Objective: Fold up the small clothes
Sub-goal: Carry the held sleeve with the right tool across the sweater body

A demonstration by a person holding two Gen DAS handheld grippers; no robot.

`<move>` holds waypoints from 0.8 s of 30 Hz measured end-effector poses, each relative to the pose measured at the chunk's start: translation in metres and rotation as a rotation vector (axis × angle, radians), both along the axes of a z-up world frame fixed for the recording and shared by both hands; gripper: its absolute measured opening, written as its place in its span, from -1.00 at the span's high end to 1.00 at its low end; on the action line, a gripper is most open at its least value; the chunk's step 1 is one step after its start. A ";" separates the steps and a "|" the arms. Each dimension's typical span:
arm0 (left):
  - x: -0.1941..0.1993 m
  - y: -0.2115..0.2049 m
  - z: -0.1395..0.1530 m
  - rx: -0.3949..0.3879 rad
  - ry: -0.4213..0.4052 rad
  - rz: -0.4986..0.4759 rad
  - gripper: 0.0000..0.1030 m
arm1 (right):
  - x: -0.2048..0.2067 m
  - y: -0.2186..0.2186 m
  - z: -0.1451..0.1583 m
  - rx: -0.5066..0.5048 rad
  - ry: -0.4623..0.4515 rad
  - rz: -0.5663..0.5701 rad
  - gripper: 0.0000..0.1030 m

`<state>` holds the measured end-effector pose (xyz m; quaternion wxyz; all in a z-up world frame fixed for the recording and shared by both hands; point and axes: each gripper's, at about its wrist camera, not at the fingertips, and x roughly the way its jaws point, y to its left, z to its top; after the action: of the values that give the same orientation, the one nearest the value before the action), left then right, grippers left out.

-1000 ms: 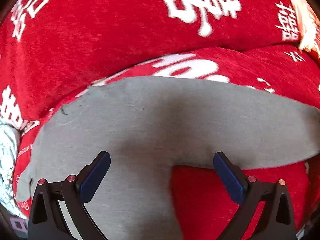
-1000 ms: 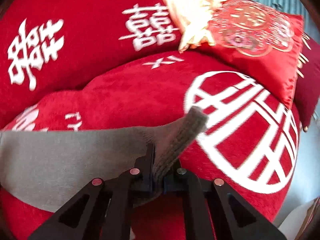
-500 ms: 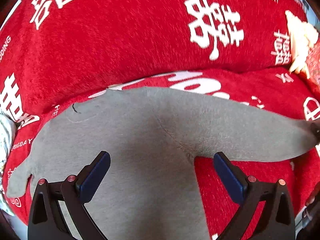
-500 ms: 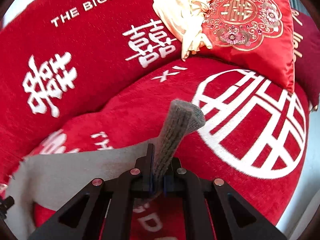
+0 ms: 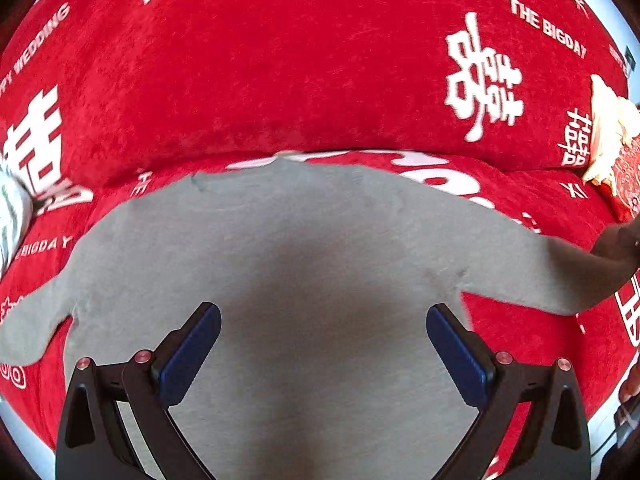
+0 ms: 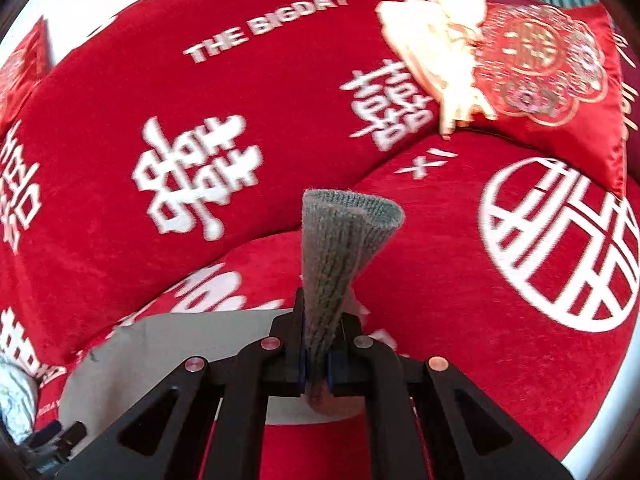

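A grey knit sweater [image 5: 304, 248] lies spread flat on a red sofa seat, sleeves out to both sides. My left gripper [image 5: 322, 344] is open and empty, hovering over the sweater's lower body, its blue pads [image 5: 192, 344] wide apart. My right gripper [image 6: 317, 364] is shut on the cuff of the sweater's right sleeve [image 6: 340, 240], which stands up between the fingers, lifted off the seat. The sweater body shows at lower left in the right wrist view [image 6: 168, 344]. The lifted sleeve end shows at the right edge of the left wrist view [image 5: 592, 272].
The red sofa cover [image 5: 280, 80] with white lettering rises as a backrest behind the sweater. A cream garment [image 6: 432, 40] and a red embroidered cushion [image 6: 552, 72] lie at the right end. A pale patterned cloth [image 5: 10, 216] sits at the left edge.
My right gripper has lifted the sleeve cuff higher and carried it leftward, toward the sweater body. My left gripper has pulled back, showing more of the sweater; it stays open.
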<state>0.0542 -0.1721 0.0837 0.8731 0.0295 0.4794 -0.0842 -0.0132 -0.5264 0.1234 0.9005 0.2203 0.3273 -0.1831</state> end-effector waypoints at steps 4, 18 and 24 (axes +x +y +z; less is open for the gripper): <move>-0.003 0.032 -0.015 -0.009 0.029 0.033 -1.00 | 0.015 0.035 0.012 0.016 -0.018 0.058 0.86; -0.015 0.130 -0.036 -0.048 0.056 0.125 -1.00 | 0.071 0.194 0.024 -0.062 -0.003 0.260 0.86; -0.021 0.157 -0.033 -0.065 0.036 0.143 -1.00 | 0.087 0.257 0.016 -0.082 0.011 0.347 0.86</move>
<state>0.0334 -0.0153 0.0511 0.8687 -0.0346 0.4928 -0.0376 0.0739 -0.2693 0.1395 0.9249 0.1226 0.3577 -0.0396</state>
